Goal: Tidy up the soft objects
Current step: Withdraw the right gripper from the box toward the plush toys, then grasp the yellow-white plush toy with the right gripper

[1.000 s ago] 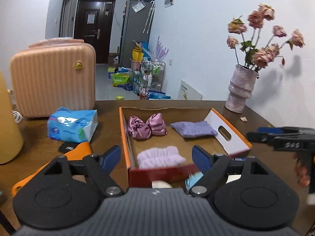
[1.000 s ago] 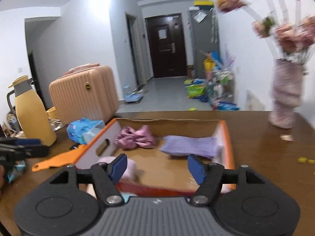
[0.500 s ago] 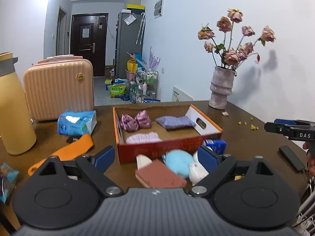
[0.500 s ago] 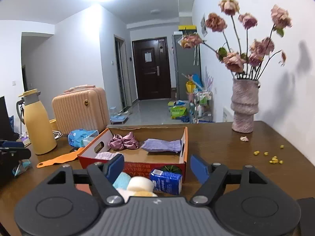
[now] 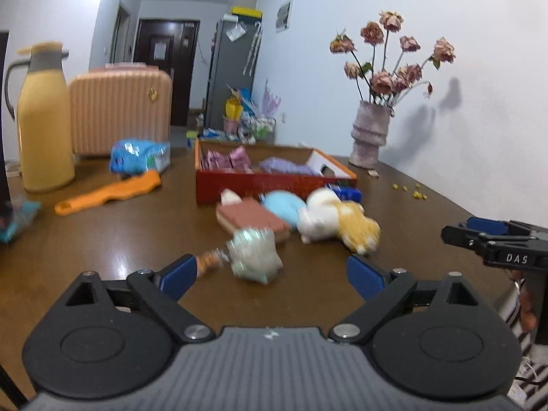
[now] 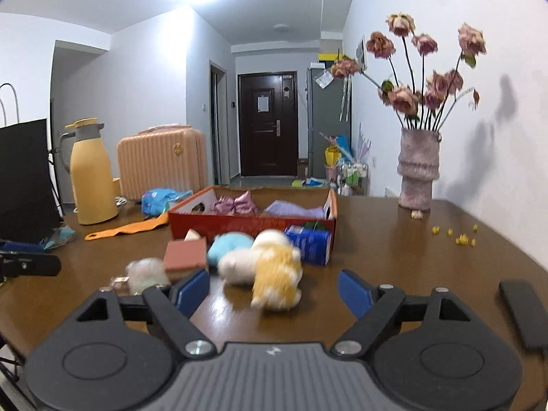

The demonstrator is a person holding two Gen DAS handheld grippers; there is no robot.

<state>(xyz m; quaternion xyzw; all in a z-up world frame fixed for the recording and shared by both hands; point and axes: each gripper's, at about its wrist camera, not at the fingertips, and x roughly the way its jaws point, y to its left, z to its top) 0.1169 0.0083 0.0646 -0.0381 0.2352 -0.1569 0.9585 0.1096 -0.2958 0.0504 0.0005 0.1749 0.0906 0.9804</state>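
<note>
An orange cardboard box (image 5: 274,181) (image 6: 253,221) on the brown table holds a pink scrunchie (image 5: 236,159) (image 6: 236,203) and a purple cloth (image 5: 286,166) (image 6: 294,209). In front of it lie a pink-brown pad (image 5: 251,217) (image 6: 186,253), a light blue plush (image 5: 286,205) (image 6: 227,248), a white and yellow plush (image 5: 337,222) (image 6: 267,270) and a pale fluffy keychain toy (image 5: 253,255) (image 6: 147,274). My left gripper (image 5: 270,275) is open and empty, just short of the keychain toy. My right gripper (image 6: 274,291) is open and empty, just short of the white and yellow plush.
A yellow thermos (image 5: 42,120), a peach suitcase (image 5: 120,109), a blue tissue pack (image 5: 140,159) and an orange tool (image 5: 106,193) stand at the left. A vase of dried roses (image 6: 418,167) is at the back right. A blue carton (image 6: 310,243) leans by the box. A black slab (image 6: 520,311) lies at the right.
Both grippers have pulled back from over the box toward the near table edge. The plush toys in front of the box have come into view. Both grippers stay open.
</note>
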